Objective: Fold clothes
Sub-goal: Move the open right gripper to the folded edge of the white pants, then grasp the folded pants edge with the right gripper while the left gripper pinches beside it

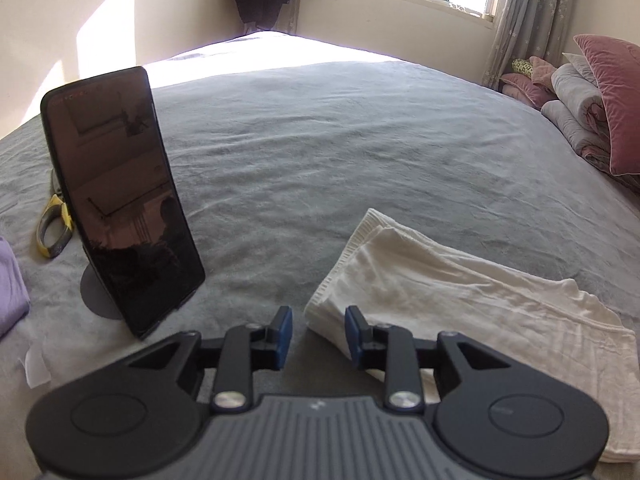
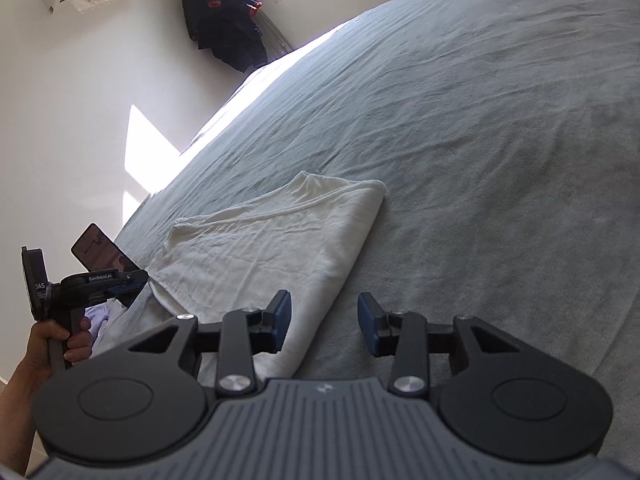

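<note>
So here's my setup: the folded white cotton garment (image 1: 460, 292) is lying flat on the grey bedspread (image 1: 320, 152), a rough rectangle with a ribbed hem along one short edge, sitting near my side of the bed.

My left hand-held gripper (image 1: 318, 338) is hovering just over the near corner of that garment. Its blue-padded fingers (image 1: 285, 336) are spread a little apart, nothing between them, and I can see bare bedspread plus the corner of the cloth through the gap. Not pinching anything.

My right hand-held gripper (image 2: 323, 326) is at the other side of the same garment (image 2: 264, 248). Its jaws are spread a bit wider, also empty. The left pad sits over the edge of the white fabric, the right one over plain bedspread (image 2: 480, 140). From this view you can also see my left hand (image 2: 60, 340) wrapped around the handle of the other gripper, down at the far left.

Other stuff around: a black smartphone (image 1: 120, 200) propped upright on a round grey stand, to the left of the garment, with yellow-and-grey handled scissors (image 1: 54, 228) just behind it. There's a bit of pale lilac fabric (image 1: 12, 284) at the left edge, and pink velvet pillows (image 1: 608, 108) stacked with rolled quilts at the far right. A dark jacket (image 2: 224, 20) hangs in the corner by the window.
</note>
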